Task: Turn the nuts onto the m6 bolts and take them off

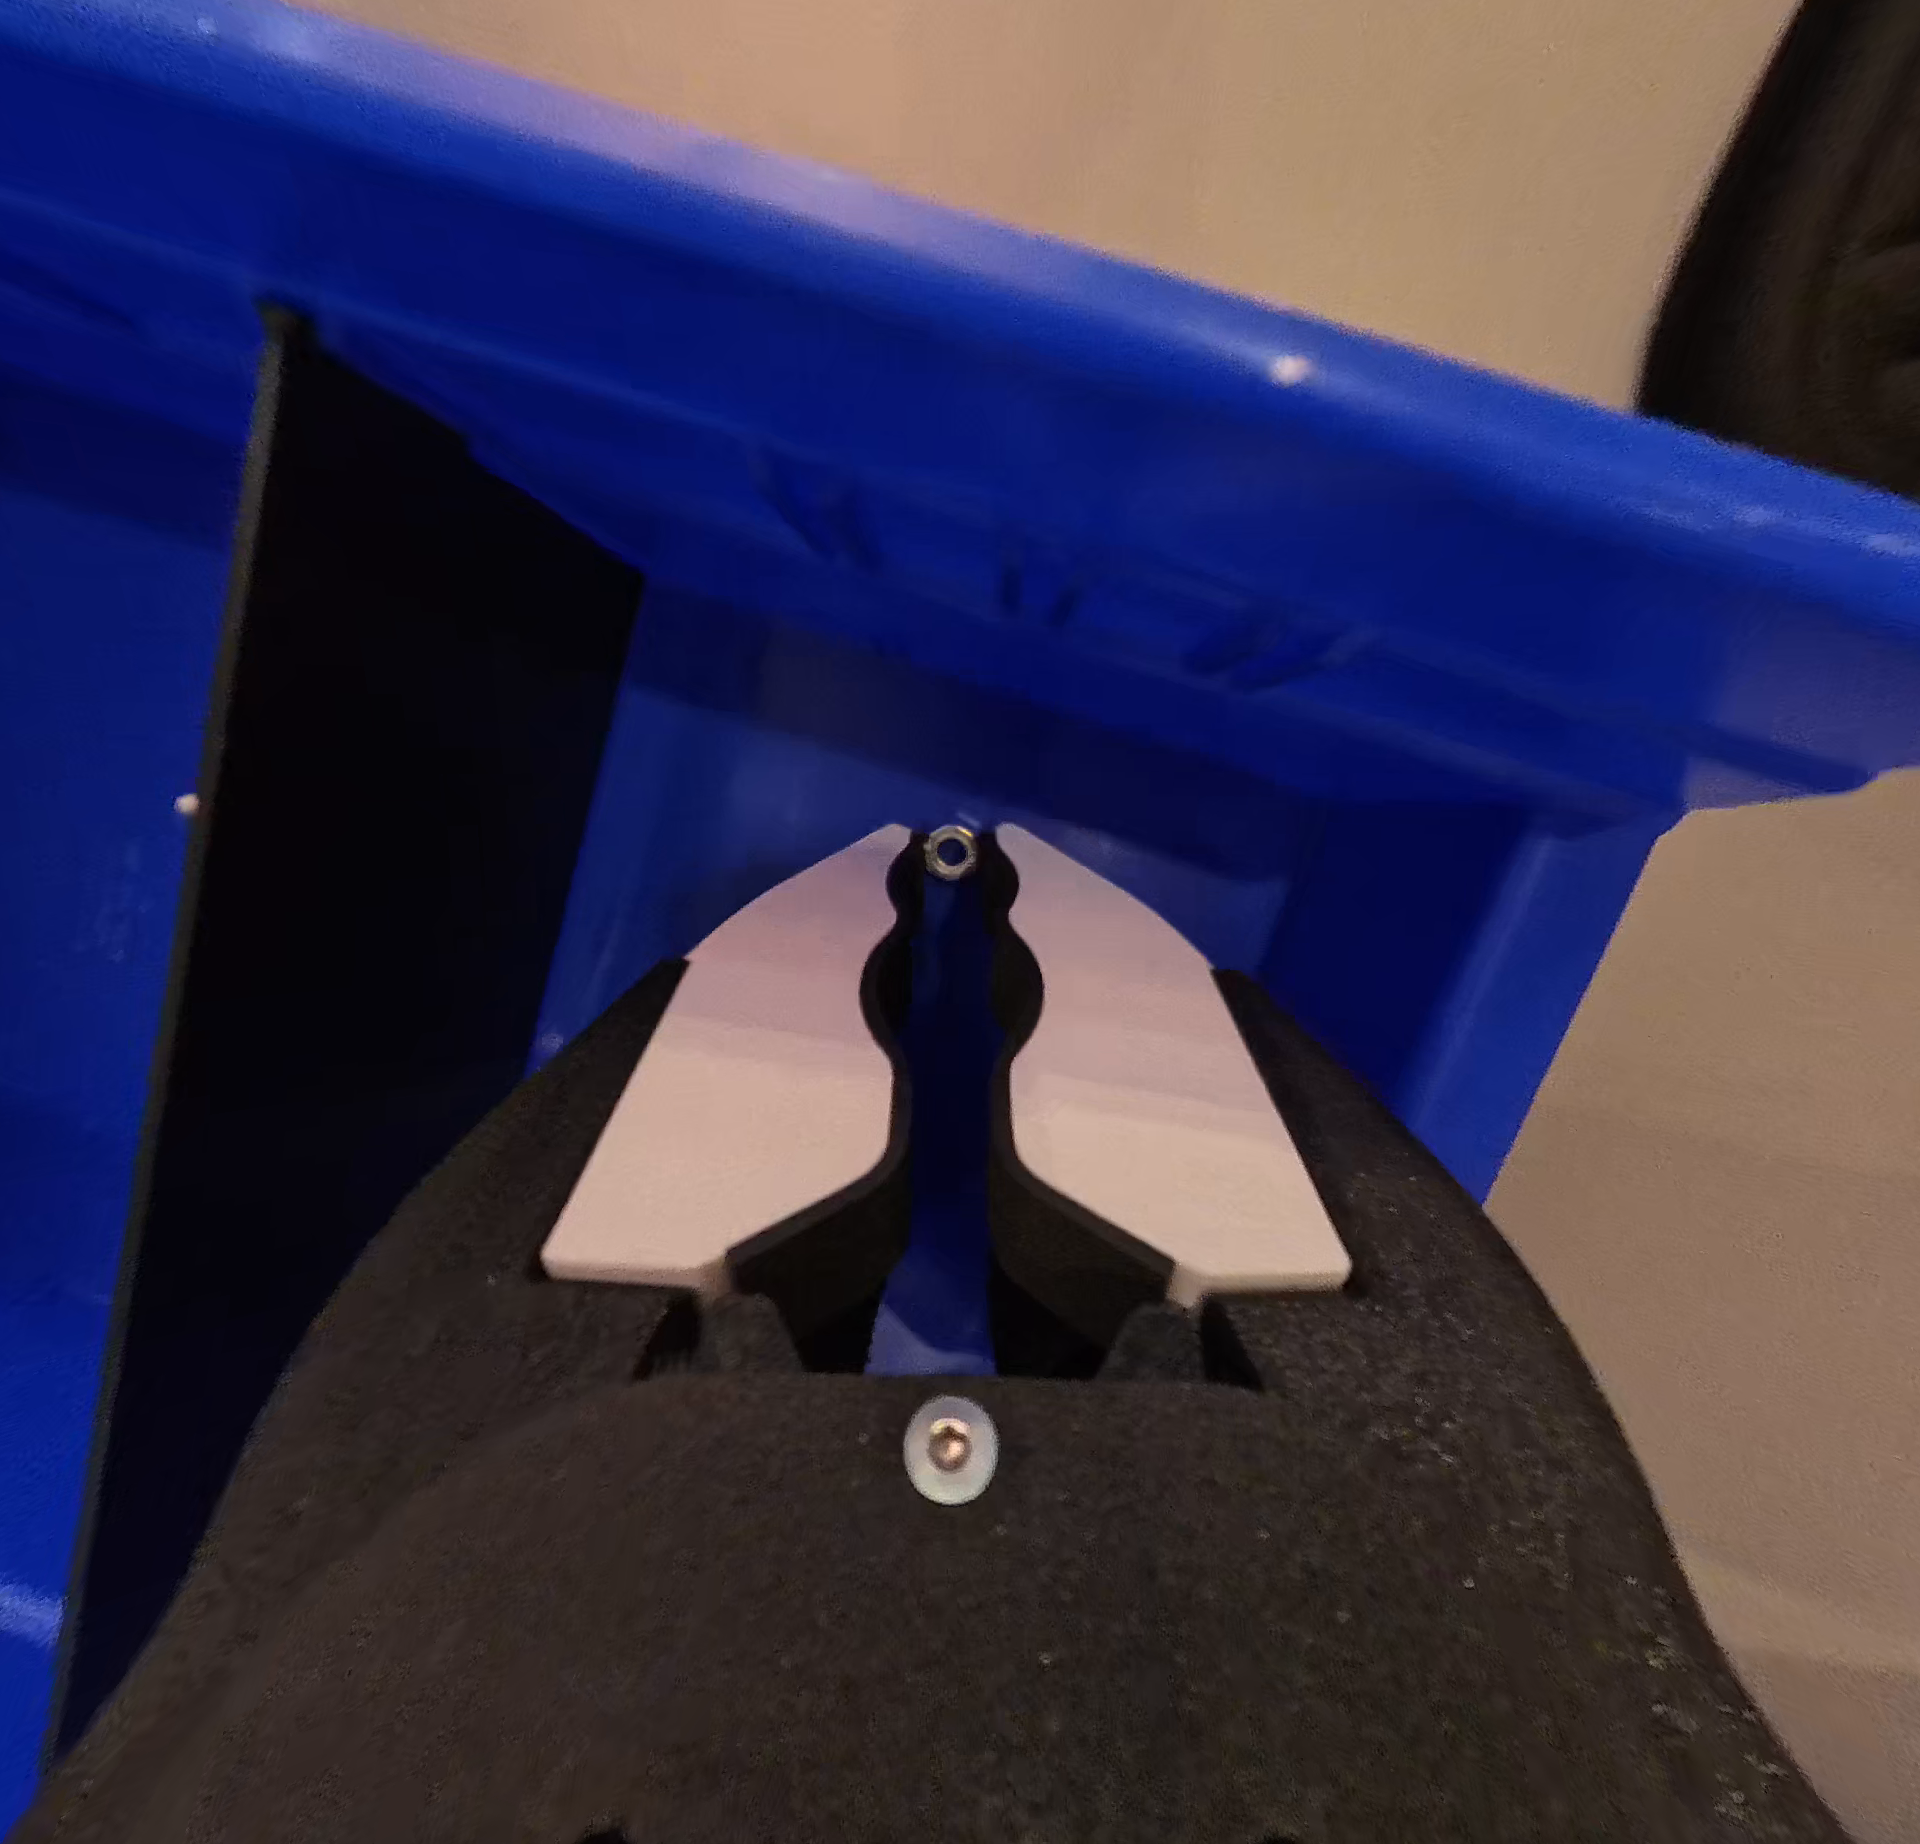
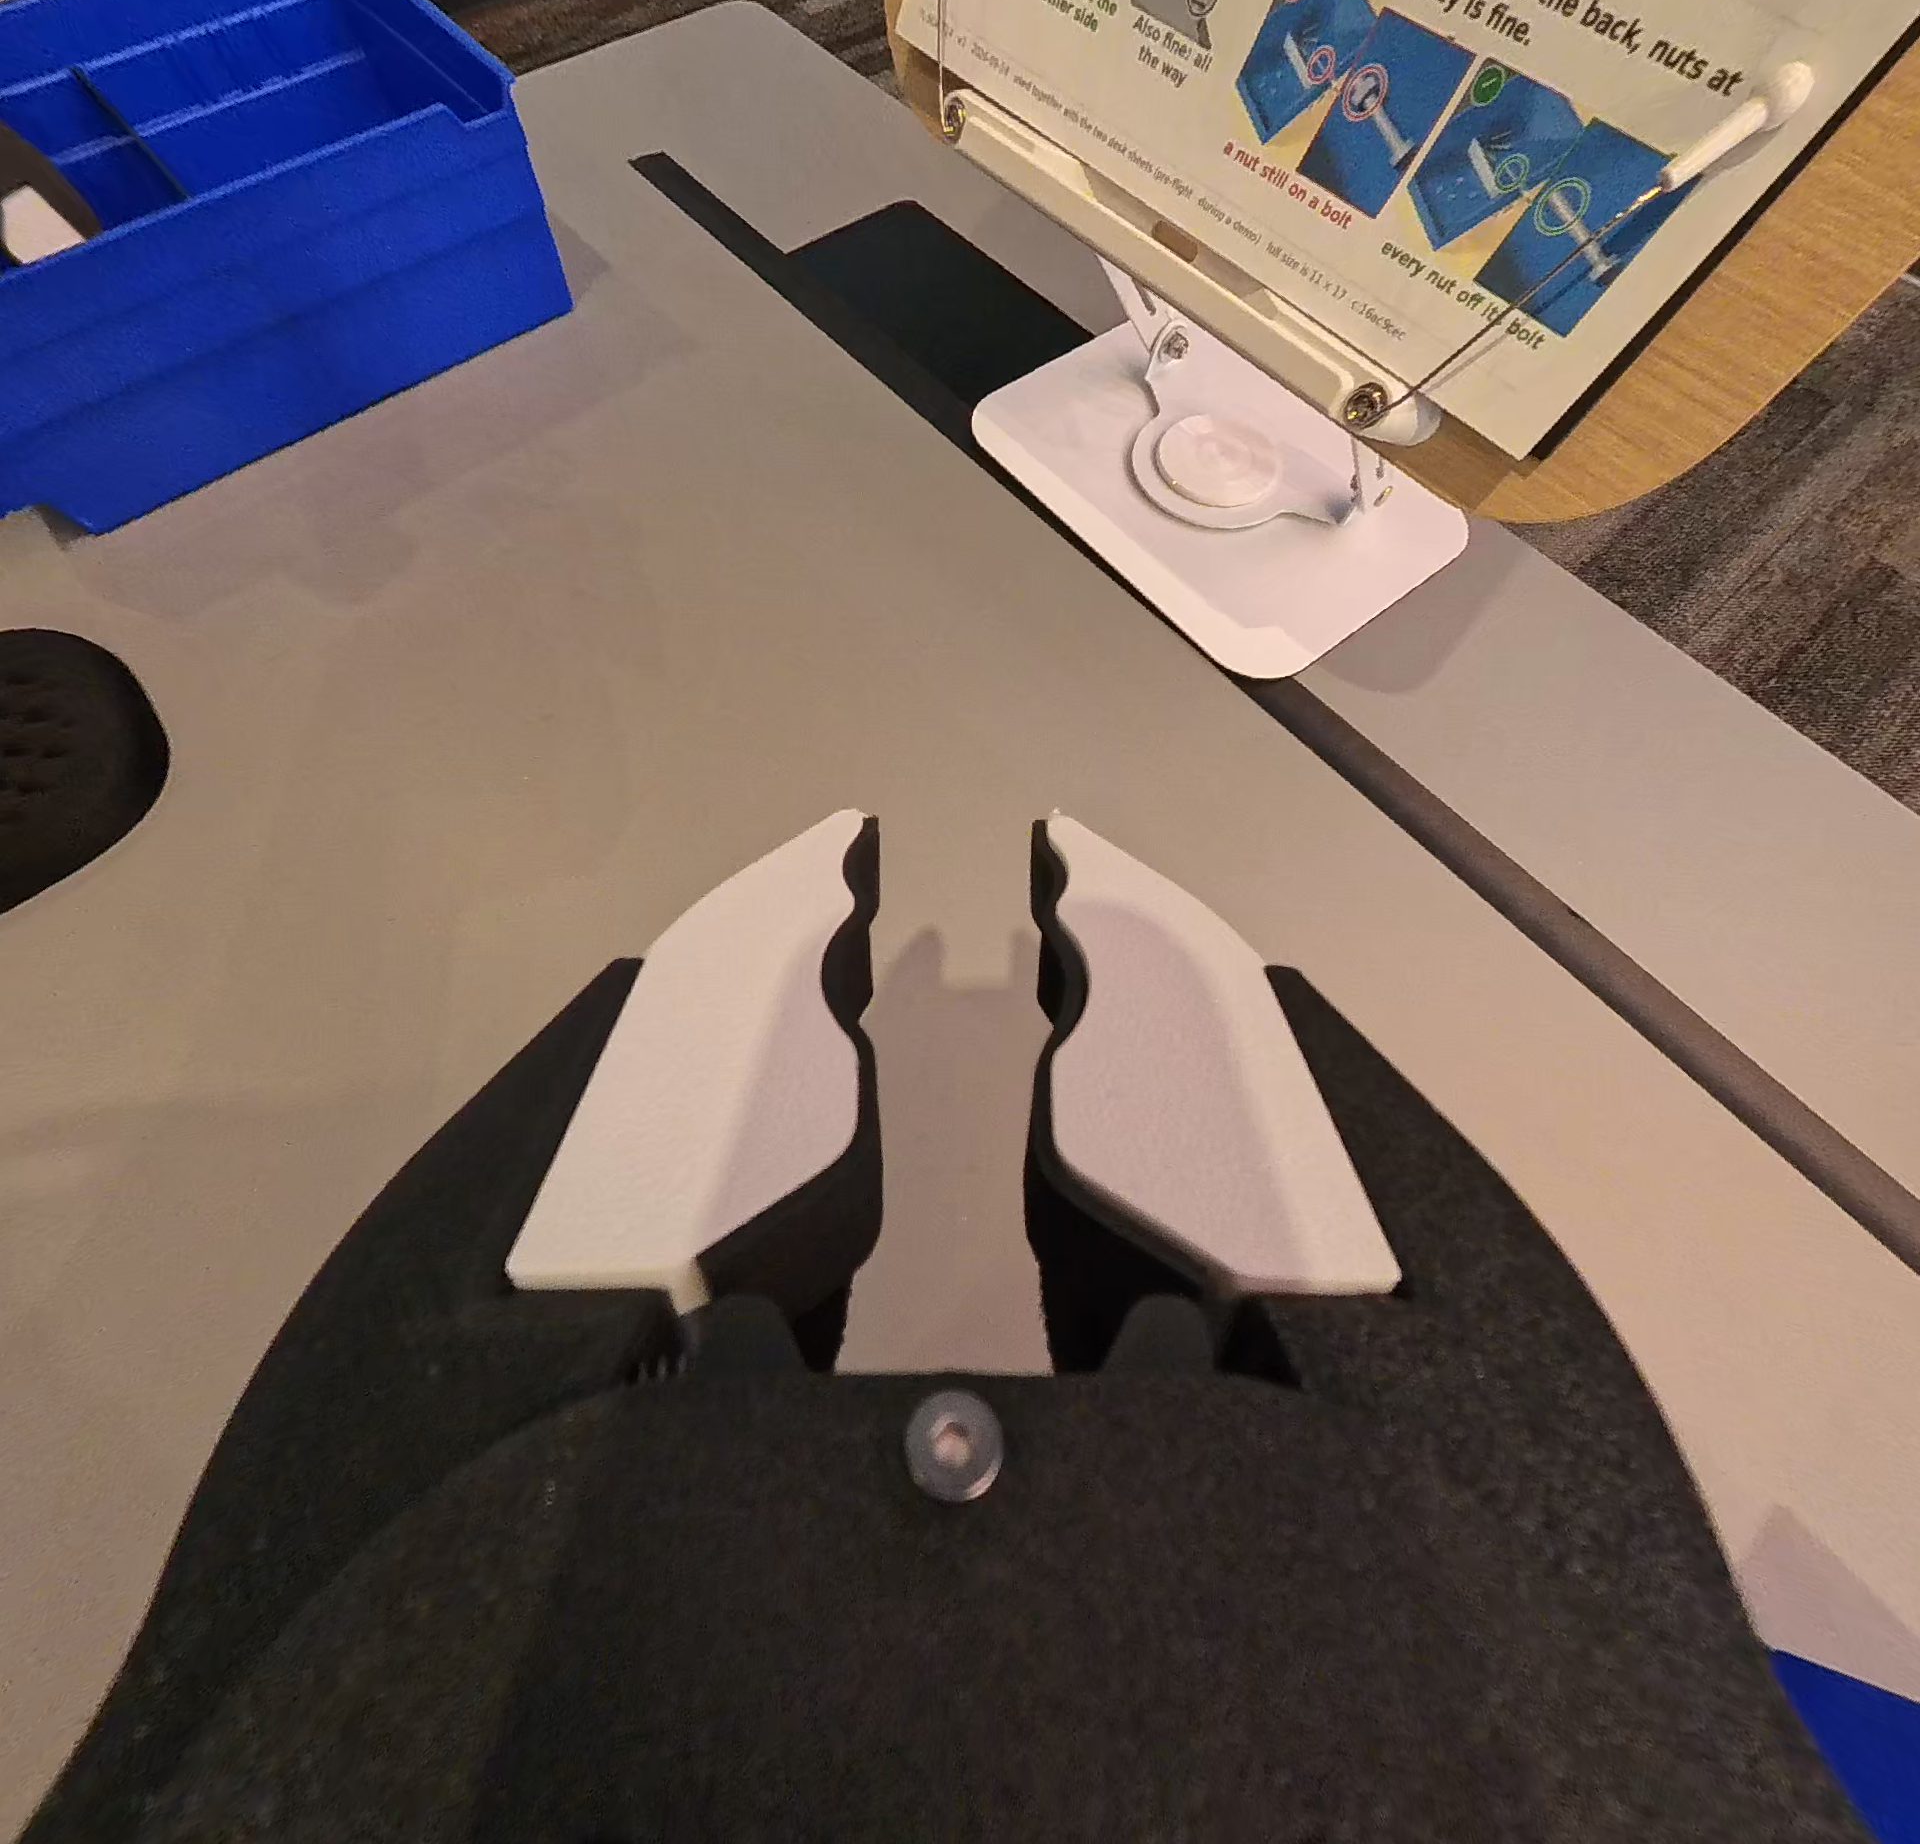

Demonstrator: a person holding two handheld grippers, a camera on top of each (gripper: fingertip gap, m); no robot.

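Observation:
My left gripper (image 1: 953, 844) reaches into a blue bin (image 1: 1039, 423). Its fingertips are shut on a small silver nut (image 1: 951, 851), close to the bin's inner wall. A black divider (image 1: 364, 755) stands in the bin to the left of it. My right gripper (image 2: 956, 828) is open and empty, hovering low over the grey table (image 2: 520, 755). The same blue bin (image 2: 312, 267) shows at the far left of the right wrist view, with part of the left gripper (image 2: 36, 210) inside it. No bolt shows in either view.
A white stand (image 2: 1226, 516) holding a printed instruction sheet (image 2: 1403, 111) sits on the table's far right. A dark slot (image 2: 935, 288) runs along the table. A black rounded object (image 2: 62, 755) lies at the left edge. A blue corner (image 2: 1860, 1732) shows at bottom right. Tip to tip, the grippers are about 50 centimetres apart. About 20 centimetres separates my left fingertips from the black rounded object (image 2: 62, 755).

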